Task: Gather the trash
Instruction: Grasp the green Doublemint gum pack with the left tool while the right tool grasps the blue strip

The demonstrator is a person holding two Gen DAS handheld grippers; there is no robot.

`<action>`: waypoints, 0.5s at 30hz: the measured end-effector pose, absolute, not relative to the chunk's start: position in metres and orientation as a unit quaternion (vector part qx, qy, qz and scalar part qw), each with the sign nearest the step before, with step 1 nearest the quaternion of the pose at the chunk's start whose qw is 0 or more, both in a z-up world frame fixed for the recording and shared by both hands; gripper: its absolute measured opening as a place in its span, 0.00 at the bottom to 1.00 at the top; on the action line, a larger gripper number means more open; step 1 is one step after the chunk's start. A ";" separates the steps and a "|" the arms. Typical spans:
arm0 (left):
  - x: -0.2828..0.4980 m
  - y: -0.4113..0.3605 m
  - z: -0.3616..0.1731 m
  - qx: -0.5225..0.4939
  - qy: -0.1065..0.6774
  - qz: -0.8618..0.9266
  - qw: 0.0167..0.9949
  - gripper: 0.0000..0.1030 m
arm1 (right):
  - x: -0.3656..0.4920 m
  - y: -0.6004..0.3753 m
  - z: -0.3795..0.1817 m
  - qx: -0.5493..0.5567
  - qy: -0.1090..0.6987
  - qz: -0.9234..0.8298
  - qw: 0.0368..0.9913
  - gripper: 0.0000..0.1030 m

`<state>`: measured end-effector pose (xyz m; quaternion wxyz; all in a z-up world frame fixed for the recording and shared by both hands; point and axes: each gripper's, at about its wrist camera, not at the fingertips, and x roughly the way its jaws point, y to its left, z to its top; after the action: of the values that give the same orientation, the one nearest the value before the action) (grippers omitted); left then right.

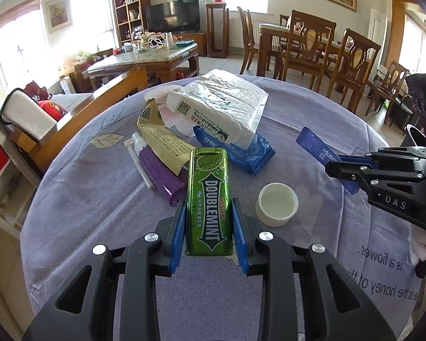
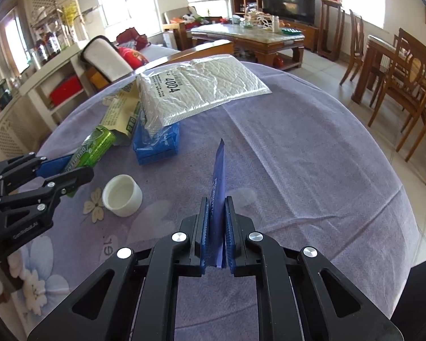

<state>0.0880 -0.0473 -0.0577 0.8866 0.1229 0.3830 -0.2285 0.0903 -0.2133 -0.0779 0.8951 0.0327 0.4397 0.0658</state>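
Left wrist view: green Doublemint gum pack (image 1: 208, 199) clamped lengthwise between the blue pads (image 1: 178, 236) of the left gripper (image 1: 208, 234), far end pointing toward the litter pile. Lifted or resting on the purple tablecloth (image 1: 99, 199)? Cannot tell from here.

Right wrist view: blue probiotic sachet (image 2: 219, 176) pinched edge-on in the right gripper (image 2: 216, 233), jaws nearly closed on it, free end sticking up and forward over the cloth.

Step in hand, by judgement: pick-up done for two pieces, one per gripper; carry-off next. Needed for that: a steady squeeze on both, a clean lift clear of the cloth, then a bin or bag to drop into.

Left behind on the table: white cap (image 1: 277, 204) open side up just beside the left gripper, silver bubble mailer (image 1: 221, 105) lying on top of a blue wrapper (image 1: 250, 153), tan printed packet (image 1: 162, 142), purple tube (image 1: 160, 176) with a white stick beside it.

Hidden or unclear: no bin in either view; lower part of the sachet buried between the pads; pink-white item under the mailer mostly covered, not identifiable; near table edge cut off by the gripper bodies.
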 end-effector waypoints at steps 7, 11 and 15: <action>0.075 -0.048 -0.043 0.092 0.347 -0.250 0.899 0.30 | 0.063 -0.236 -0.060 0.074 0.399 0.094 0.909 0.11; 0.060 -0.064 -0.034 0.086 0.331 -0.274 0.899 0.30 | 0.034 -0.254 -0.042 0.085 0.365 0.100 0.922 0.11; 0.041 -0.090 -0.018 0.077 0.302 -0.313 0.897 0.30 | -0.006 -0.272 -0.026 0.100 0.328 0.094 0.935 0.11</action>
<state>0.0406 -0.0897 -0.0180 0.8973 0.0771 0.3018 -0.3127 -0.0062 -0.2722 -0.0256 0.9347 0.1001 0.3277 0.0941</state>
